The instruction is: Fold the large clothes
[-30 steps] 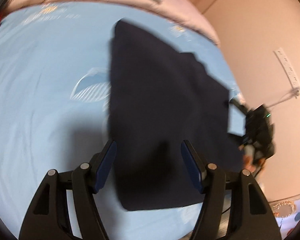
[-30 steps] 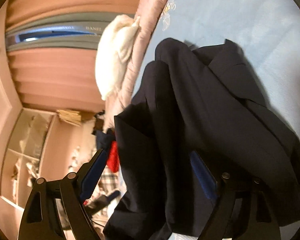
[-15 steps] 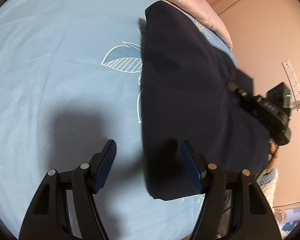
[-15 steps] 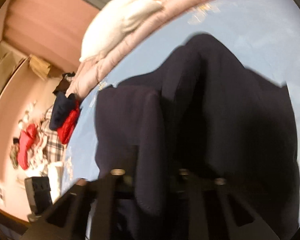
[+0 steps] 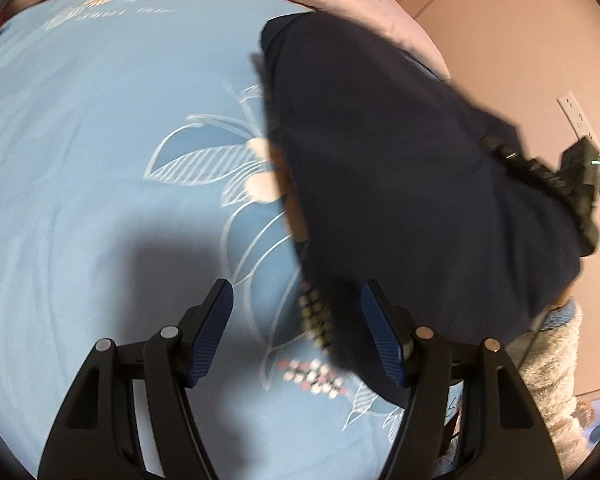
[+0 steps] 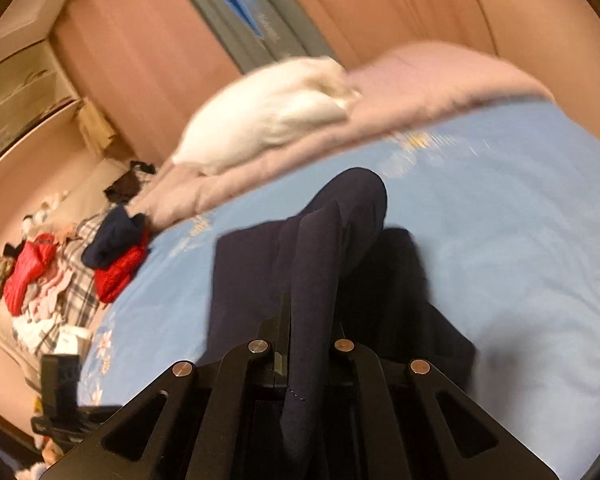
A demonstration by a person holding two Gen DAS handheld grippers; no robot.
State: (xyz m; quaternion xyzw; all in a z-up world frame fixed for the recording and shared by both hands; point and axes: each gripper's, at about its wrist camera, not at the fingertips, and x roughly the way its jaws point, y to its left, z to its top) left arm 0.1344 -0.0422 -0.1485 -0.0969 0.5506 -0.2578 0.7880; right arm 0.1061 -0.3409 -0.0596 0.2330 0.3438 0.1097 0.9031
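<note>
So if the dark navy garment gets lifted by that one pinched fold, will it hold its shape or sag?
Probably sag: the navy garment already drapes in soft ridges from the right gripper, which is shut on one fold. Its free part will likely drag across the blue bedsheet rather than lift cleanly. The left gripper is open and supports nothing.

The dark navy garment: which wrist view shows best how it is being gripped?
The right wrist view: the right gripper has its jaws shut on a raised fold of the dark navy garment. The left wrist view shows the garment as a broad dark sheet over the blue bedsheet, beyond the open left gripper.
</note>
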